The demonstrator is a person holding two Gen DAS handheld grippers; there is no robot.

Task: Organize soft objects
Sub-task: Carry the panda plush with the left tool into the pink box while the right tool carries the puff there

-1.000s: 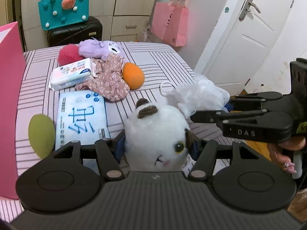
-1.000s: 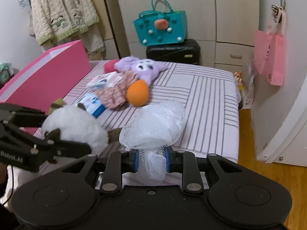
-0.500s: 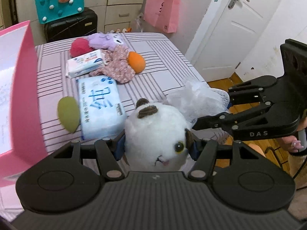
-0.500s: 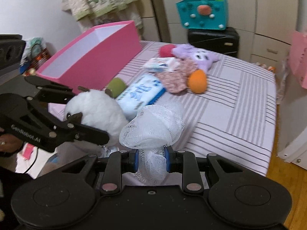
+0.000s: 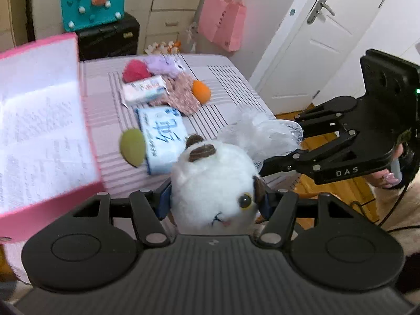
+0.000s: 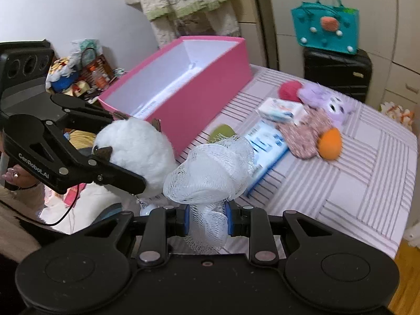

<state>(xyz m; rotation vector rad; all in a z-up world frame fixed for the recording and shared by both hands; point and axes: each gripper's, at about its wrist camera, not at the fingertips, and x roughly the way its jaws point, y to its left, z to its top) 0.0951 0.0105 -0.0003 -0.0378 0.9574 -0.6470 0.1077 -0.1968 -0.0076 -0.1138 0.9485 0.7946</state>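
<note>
The long pink cardboard box [image 6: 183, 89], open-topped and apparently empty, is found ahead and to the left of both claws, its long axis running away from them. The left gripper [image 5: 214, 204] is judged nearer, beside the box's near corner, and is closed on a round white plush cat toy [image 5: 214, 183]. The right gripper [image 6: 207, 219] is clamped on a white mesh bath pouf [image 6: 210, 168], held just right of the plush, farther from the box.
</note>
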